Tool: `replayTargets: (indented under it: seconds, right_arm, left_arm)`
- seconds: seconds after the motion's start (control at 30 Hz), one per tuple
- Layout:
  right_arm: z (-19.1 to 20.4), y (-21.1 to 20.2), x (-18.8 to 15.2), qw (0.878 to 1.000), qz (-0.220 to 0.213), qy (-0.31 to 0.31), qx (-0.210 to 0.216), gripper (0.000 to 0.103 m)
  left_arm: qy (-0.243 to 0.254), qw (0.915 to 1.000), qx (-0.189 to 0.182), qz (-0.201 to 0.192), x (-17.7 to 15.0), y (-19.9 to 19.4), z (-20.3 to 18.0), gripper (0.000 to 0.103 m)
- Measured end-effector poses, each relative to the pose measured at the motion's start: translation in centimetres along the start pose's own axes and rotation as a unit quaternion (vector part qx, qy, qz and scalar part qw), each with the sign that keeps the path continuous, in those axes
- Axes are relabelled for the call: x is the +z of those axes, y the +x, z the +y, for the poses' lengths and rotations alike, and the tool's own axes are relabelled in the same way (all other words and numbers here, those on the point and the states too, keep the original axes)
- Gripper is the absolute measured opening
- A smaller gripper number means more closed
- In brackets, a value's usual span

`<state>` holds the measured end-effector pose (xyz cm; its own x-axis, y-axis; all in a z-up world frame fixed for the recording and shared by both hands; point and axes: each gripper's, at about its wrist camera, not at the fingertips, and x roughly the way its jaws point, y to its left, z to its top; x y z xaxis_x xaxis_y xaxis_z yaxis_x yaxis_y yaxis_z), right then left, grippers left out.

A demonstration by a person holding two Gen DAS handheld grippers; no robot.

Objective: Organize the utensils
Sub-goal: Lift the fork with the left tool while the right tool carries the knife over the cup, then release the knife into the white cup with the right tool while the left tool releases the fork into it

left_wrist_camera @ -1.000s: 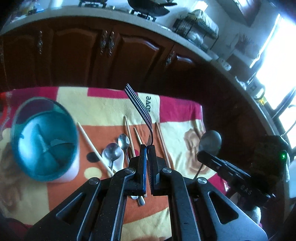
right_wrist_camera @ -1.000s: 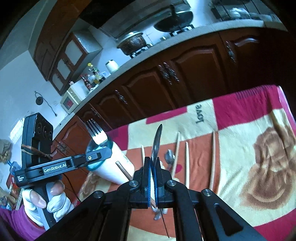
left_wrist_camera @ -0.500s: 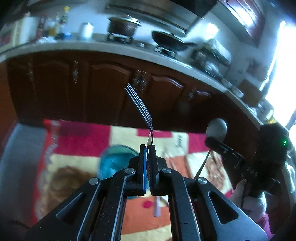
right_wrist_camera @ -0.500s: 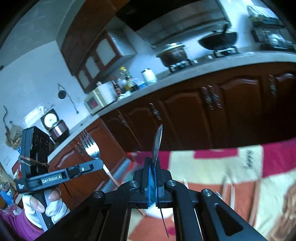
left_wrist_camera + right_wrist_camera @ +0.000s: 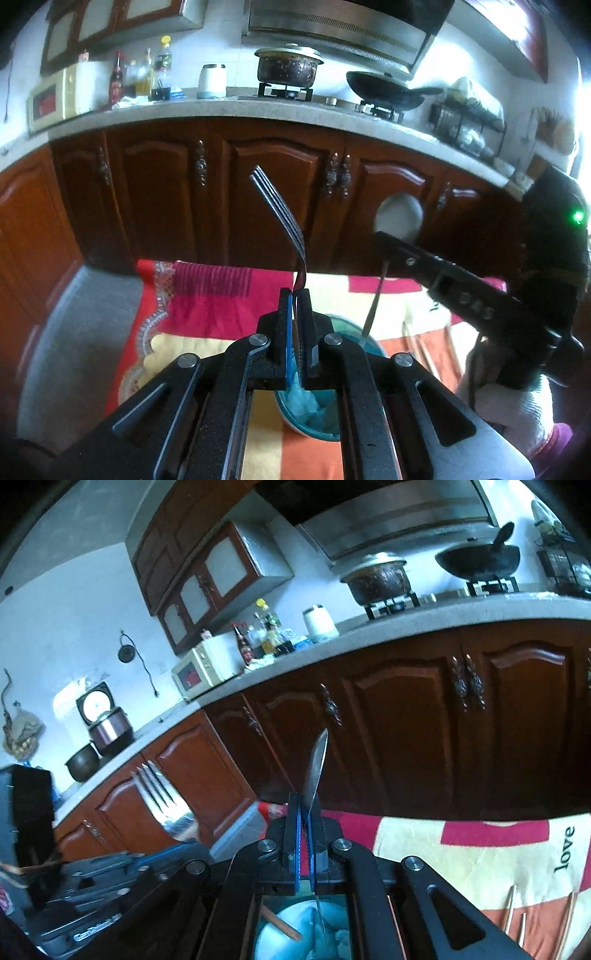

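Both tools have swung away from the utensils on the patterned cloth [image 5: 207, 295] and now hang over the teal holder [image 5: 314, 417], with the kitchen cabinets [image 5: 166, 192] filling far more of each view than a second ago

Left tool [image 5: 295, 295] – jaws pinched tight on the handle of a fork [image 5: 280, 210], whose tines rise toward 11 o'clock against the dark doors. The holder sits directly beneath this tool, partly hidden by its frame.

Right tool [image 5: 304, 812] – jaws likewise closed, gripping a spoon [image 5: 316, 764] edge-on, bowl pointing to 12 o'clock and the thin handle dropping down into the holder's mouth below, where a chopstick [image 5: 280, 926] already leans inside.

From the left wrist view the right tool shows at 3 o'clock, held by a white-gloved hand [image 5: 513, 410]. From the right wrist view the fork appears at 9 o'clock. More chopsticks [image 5: 517, 919] lie on the cloth at 4 o'clock, near the printed word "love"
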<state>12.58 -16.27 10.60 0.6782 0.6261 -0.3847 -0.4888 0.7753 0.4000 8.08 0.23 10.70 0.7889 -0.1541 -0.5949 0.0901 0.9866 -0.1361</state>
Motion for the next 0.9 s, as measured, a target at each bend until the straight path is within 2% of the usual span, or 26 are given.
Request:
replayTargets:
  seconds: [0.3,0.4,0.5,0.63,0.7,0.77,0.87,0.9]
  right_arm:
    - [-2.1,2.1,-3.7,0.999,0.048,0.012,-0.007,0.002]
    - [-2.4,2.2,-4.1,0.998,0.062,0.016,-0.005,0.002]
    - [-2.9,2.8,-4.7,0.995,0.102,0.023,-0.008,0.002]
    - [-3.5,2.6,-5.4,0.993,0.116,0.029,-0.016,0.006]
    - [-3.9,2.1,-5.5,0.993,0.114,0.037,-0.015,0.01]
    - [-4.0,1.4,-5.4,0.993,0.111,0.039,-0.019,0.023]
    - [-4.2,0.4,-5.6,0.993,0.112,0.044,-0.02,0.025]
    - [-4.2,0.2,-5.7,0.992,0.114,0.045,-0.021,0.025]
  left_arm:
    - [0.014,0.9996,0.009,0.023,-2.6,2.4,-0.8,0.001]
    - [0.017,0.9994,0.008,0.028,-3.1,2.6,-1.2,0.001]
    - [0.018,0.9992,0.009,0.035,-3.5,2.9,-1.6,0.001]
    - [0.012,0.9988,0.007,0.046,-3.8,3.1,-1.7,0.001]
    - [0.009,0.9989,0.006,0.046,-3.8,2.9,-1.7,0.004]
    - [0.008,0.9989,0.001,0.046,-3.7,2.6,-1.8,0.01]
    - [0.004,0.999,-0.005,0.044,-3.6,2.0,-1.9,0.024]
    - [0.003,0.999,-0.005,0.043,-3.7,1.9,-1.9,0.025]
